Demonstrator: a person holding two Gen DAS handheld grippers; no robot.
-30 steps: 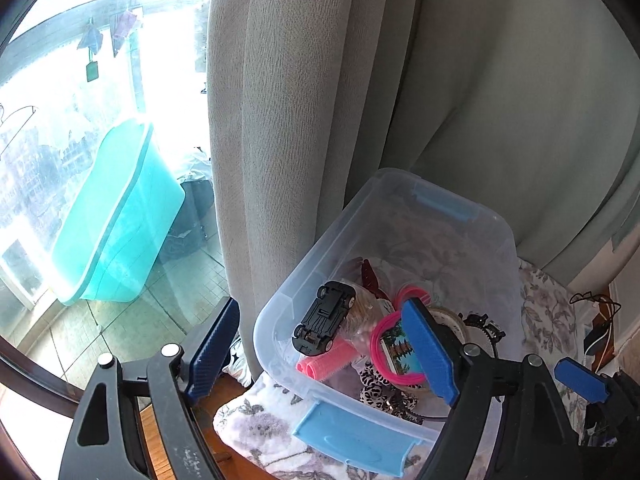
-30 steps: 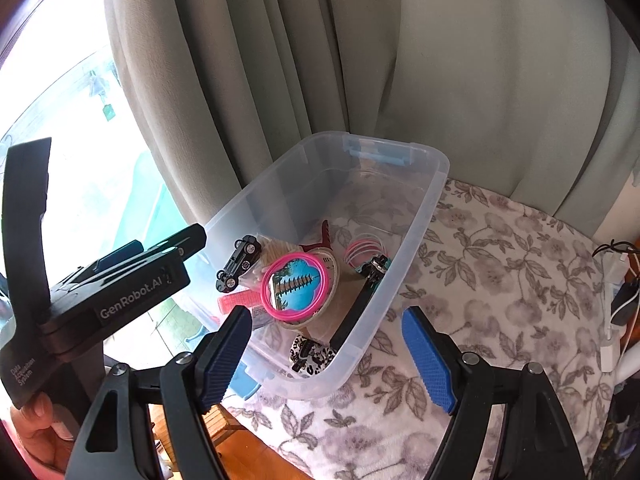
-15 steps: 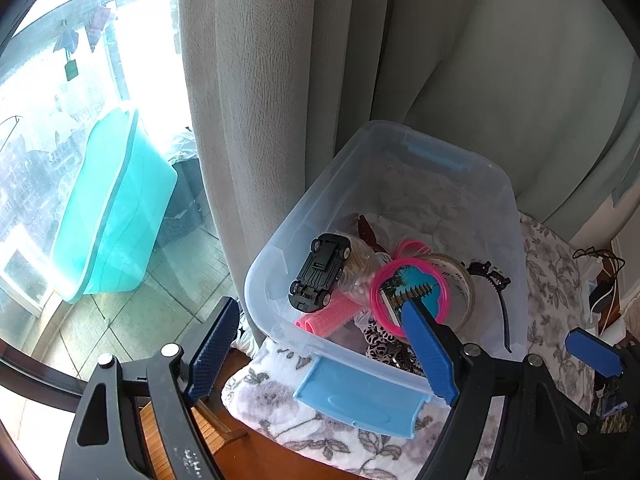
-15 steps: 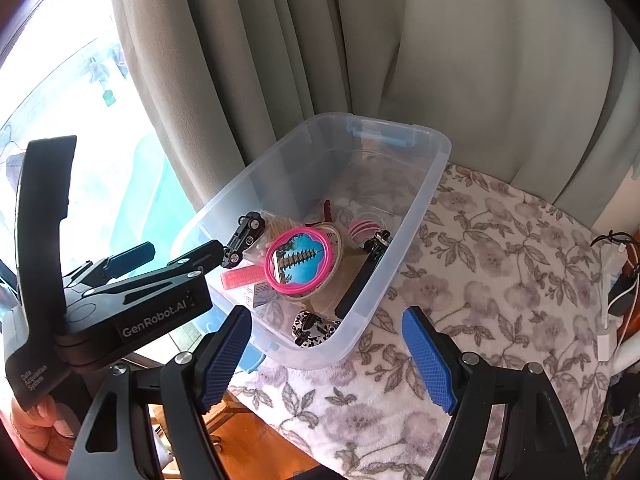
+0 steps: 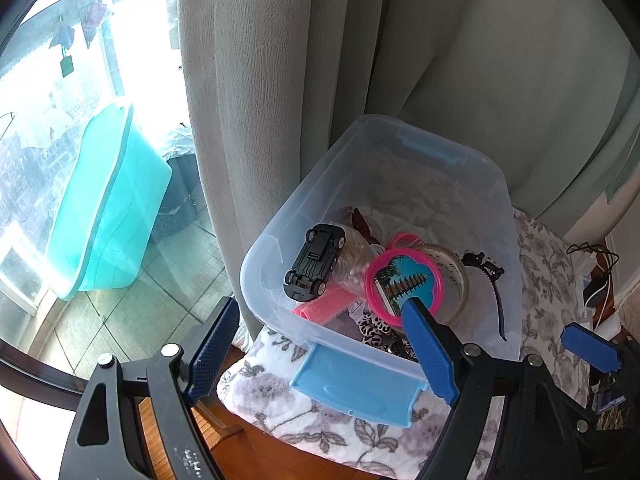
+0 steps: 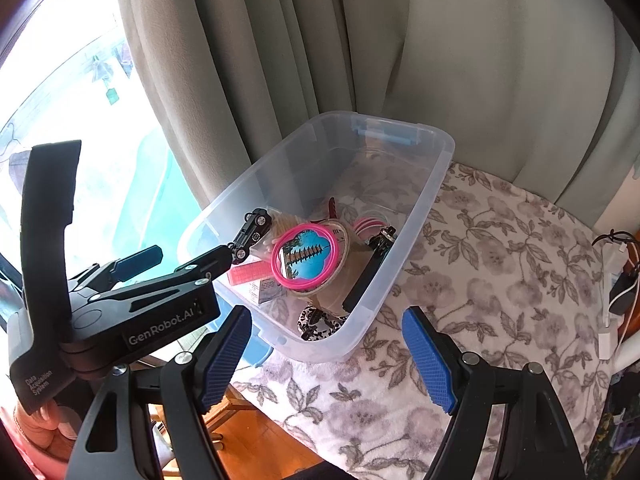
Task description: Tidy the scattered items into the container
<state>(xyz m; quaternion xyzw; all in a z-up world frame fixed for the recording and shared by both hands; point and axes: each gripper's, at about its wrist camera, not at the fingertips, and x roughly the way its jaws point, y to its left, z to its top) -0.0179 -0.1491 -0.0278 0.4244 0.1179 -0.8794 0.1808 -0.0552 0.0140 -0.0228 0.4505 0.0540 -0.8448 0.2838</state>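
Container [image 5: 496, 184]: clear plastic bin with blue latch handles, resting on a floral cloth [image 6: 500, 248] beside the grey-green curtain [image 6: 360, 40]. All visible task items lie inside the bin, grouped at the end nearer the cameras.

Contents:
- Black toy car [image 5: 316, 260], upside down, wheels up, leaning against the bin's left wall.
- Pink hair roller [image 5: 320, 308], lying below the car.
- Pink ring [image 5: 404, 284] framing a blue picture card, resting on a tape roll [image 5: 456, 276].
- Black hair clip [image 5: 484, 264] with a long dark band, against the right wall.
- Leopard-print item [image 6: 316, 320] at the near end; its type cannot be determined.

Left gripper [image 5: 324, 356]: blue-padded fingers spread wide, nothing between them, positioned above the bin's near-left corner. In the right wrist view it appears at the left [image 6: 188, 260], level with the bin's rim.

Right gripper [image 6: 326, 360]: fingers spread wide, nothing held, positioned over the cloth at the bin's near end.

Outside the window, a teal tub [image 5: 104, 208] stands on a tiled floor.
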